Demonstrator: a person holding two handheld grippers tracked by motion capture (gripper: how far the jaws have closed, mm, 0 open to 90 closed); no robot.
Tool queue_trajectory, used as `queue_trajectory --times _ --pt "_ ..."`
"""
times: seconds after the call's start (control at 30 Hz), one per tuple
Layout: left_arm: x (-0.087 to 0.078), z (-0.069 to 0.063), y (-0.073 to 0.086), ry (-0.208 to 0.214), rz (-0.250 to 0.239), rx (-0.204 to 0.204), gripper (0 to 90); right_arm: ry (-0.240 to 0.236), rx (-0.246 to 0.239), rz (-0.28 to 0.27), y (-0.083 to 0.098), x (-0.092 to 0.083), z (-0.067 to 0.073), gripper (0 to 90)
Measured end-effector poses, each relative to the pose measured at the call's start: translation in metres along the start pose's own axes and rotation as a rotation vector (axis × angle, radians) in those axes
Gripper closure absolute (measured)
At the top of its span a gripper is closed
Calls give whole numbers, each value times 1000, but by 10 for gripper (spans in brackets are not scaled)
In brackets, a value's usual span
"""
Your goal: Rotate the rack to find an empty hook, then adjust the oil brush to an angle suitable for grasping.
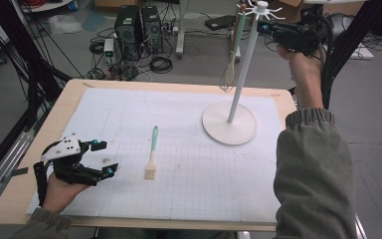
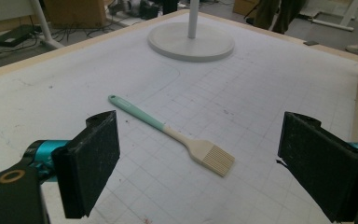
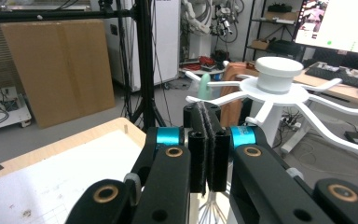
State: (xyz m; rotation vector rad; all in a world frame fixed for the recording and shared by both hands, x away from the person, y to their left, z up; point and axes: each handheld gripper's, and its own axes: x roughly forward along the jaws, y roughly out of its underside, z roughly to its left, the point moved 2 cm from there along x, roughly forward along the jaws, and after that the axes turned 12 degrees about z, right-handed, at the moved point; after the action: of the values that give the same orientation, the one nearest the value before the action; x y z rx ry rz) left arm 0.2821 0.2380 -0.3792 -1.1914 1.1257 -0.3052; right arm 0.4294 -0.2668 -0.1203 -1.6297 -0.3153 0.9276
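Brush lies flat on the gridded mat, near the middle of the table, its green handle pointing to the far side and its pale bristles toward the person. The left gripper rests on the mat just left of it with its jaws spread wide and nothing between them; in the left gripper view the brush sits squarely ahead of the two black pads, apart from both.

Over at the far right, the right gripper is held up high by the top of the white stand, jaws pressed flat together on nothing. A whisk already hangs from one of the stand's arms.

My worry is the pickup. That brush is thin and lies flat, so pads coming in level may only shove it along the mat. A grab near the bristles would probably leave the long handle drooping, and its small hanging hole would be hard to steer onto a hook. The stand looks tall on a slim pole; a knock from either gripper could rock it and swing the whisk off.
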Motion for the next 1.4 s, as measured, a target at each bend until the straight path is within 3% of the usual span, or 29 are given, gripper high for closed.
queue_trajectory --times 0.27,0.67,0.97,1.23,1.4 --pt "-2 0 1 -3 -2 -2 131 -25 -7 -21 4 -2 6 885" --pt "-5 -1 -1 -13 -5 1 131 -102 -13 -33 18 -2 28 715" --pt "-1 -1 -4 -3 -12 1 131 -111 17 -27 40 -1 36 587" --pt "1 -2 -5 -4 -4 6 132 -133 30 -16 60 6 42 543" --pt "0 0 -5 -5 -7 6 134 -158 17 2 76 12 52 526"
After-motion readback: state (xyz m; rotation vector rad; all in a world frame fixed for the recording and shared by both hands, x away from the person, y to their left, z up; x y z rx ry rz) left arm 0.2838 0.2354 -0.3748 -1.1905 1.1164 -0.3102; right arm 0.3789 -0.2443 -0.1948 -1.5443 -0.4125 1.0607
